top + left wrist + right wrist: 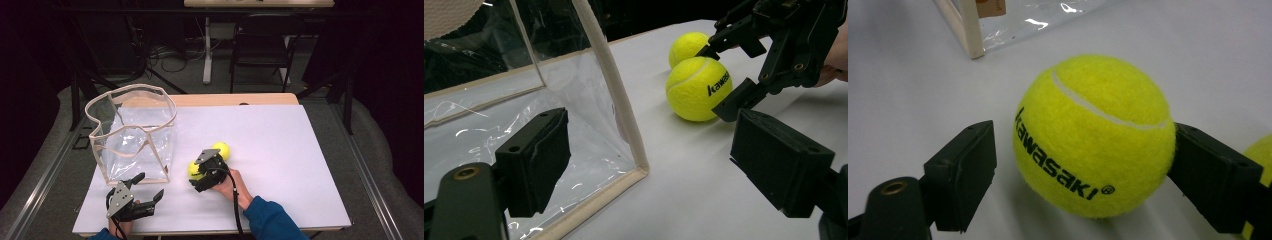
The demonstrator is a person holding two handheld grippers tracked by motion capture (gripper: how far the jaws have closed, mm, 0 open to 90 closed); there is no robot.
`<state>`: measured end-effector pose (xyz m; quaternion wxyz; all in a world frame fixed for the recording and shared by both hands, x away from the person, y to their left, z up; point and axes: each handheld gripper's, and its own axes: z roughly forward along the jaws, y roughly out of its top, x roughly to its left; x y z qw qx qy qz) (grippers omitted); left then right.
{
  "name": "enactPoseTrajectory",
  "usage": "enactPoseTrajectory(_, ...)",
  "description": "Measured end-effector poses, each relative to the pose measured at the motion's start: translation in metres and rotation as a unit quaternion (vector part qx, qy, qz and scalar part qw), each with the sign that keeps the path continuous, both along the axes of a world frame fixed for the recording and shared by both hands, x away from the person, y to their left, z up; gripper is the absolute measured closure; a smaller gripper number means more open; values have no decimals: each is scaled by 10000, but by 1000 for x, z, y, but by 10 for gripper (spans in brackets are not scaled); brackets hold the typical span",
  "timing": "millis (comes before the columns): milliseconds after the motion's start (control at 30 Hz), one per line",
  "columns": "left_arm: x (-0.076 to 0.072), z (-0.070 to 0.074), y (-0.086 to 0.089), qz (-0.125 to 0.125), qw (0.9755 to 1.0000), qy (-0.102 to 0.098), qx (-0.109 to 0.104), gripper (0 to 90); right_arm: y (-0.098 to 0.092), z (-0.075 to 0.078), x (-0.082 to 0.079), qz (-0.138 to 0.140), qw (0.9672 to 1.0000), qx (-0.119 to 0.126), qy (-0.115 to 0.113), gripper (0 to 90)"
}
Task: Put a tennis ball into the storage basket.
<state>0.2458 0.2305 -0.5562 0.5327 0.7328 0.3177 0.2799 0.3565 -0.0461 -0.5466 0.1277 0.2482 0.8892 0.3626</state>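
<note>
Nearest you, your left gripper (146, 192) hangs just in front of the bag (135, 135), jaws wide apart with nothing between them; its camera looks at the bag's near corner.

To the bag's right, your right gripper (196, 175) straddles the near ball (1093, 135). In the right gripper view the right-hand jaw touches the felt while the left-hand one stands a little clear, so the jaws are partly closed around the ball but I judge it not yet clamped. The ball sits on the table (280, 150), right of the bag's near corner.

Just past it lies the far ball (221, 149), close beside the first.

As I read it, nothing is bagged yet: the bag looks empty, and both balls remain to be lifted in.

From above, the gripper covers most of the near ball. The far ball is cut off at the edge of the right gripper view. Whether the two balls touch I cannot tell.
</note>
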Motion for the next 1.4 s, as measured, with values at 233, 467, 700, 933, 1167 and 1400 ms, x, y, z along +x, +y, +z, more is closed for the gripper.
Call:
enactPoseTrajectory(233,1,-1,-1,-30,10000,46,26,160,0,0,1,-56,10000,-71,-11,208)
enactPoseTrajectory(467,1,-1,-2,-30,10000,59,24,160,-1,0,1,-162,9998,-100,-31,251)
enactPoseTrajectory(700,2,-1,-3,-87,9999,115,41,160,0,0,0,-162,9998,-107,-33,259)
enactPoseTrajectory(933,2,-1,-3,-79,9999,112,40,160,0,0,0,-118,9999,-89,-55,262)
enactPoseTrajectory(1167,2,-1,-3,-91,9999,90,61,160,-1,3,-2,-106,9999,-42,-116,263)
enactPoseTrajectory(1400,1,-1,-3,-94,9999,74,11,160,-5,13,-3,-100,9998,110,-138,264)
